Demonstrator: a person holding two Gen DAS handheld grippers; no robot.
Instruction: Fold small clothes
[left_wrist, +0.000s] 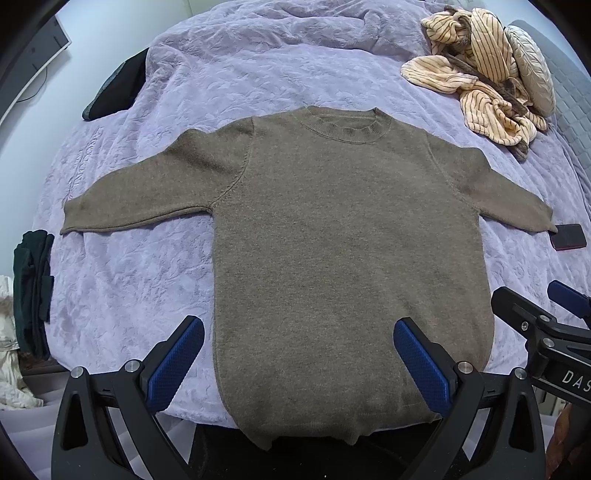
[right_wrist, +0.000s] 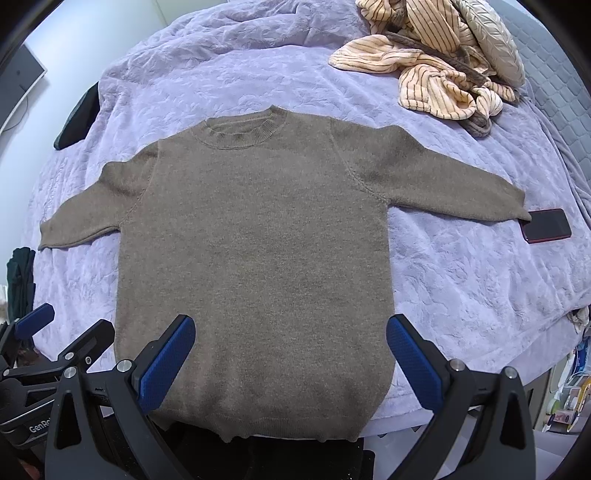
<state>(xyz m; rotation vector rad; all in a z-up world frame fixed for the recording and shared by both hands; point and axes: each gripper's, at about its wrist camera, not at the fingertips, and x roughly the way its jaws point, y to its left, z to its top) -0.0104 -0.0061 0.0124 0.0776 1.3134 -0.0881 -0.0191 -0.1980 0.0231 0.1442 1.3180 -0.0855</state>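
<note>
Two tools agape, "DAS", "GenRo" lettering

One brown sweater lay spread at frame centre, both sleeves out. One striped cream garment sat bunched at upper right, beside one grey quilted cushion. One phone lay at the right edge. One dark green folded stack sat at far left; one black item at upper left. One lilac bed cover. Two grippers: left gripper, right gripper.
</note>
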